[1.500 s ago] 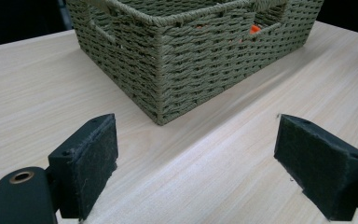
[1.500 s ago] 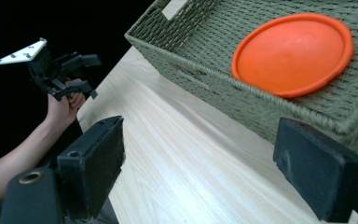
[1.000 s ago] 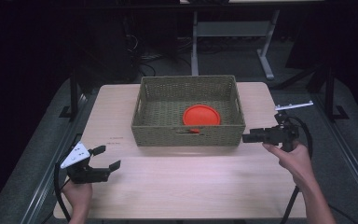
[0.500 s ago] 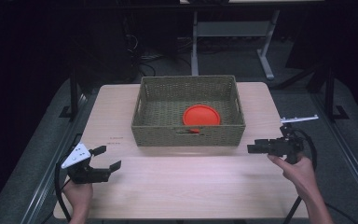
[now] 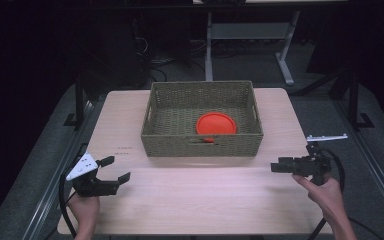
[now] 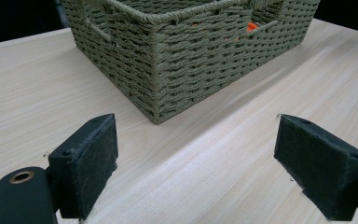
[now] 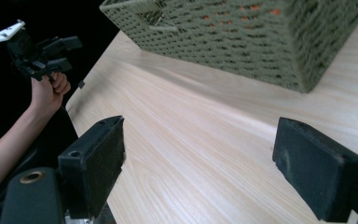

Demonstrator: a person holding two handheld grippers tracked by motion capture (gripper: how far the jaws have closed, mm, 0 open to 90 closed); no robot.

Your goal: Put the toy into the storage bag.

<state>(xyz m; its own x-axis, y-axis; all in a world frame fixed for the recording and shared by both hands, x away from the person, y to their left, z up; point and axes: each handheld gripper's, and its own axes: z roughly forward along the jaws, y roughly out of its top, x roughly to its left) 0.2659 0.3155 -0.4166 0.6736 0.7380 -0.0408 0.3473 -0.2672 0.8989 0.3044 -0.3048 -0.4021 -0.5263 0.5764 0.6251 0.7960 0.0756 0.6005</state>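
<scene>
The orange disc (image 5: 216, 123) lies flat in the woven basket (image 5: 152, 135) — ahead and to the left of the right gripper (image 5: 276, 167), which is the nearer one. The left gripper (image 5: 116, 169) is farther away. Both grippers have jaws apart, holding nothing.

- Basket (image 5: 202, 141): one, woven, on the table.
- Orange disc (image 5: 216, 123): one, lying inside the basket.
- Table (image 5: 200, 200): one, light wood.
- Grippers: two, a left gripper (image 5: 118, 170) and a right gripper (image 5: 275, 167), each with two jaws set apart.
- Hands: two, one per gripper.
</scene>
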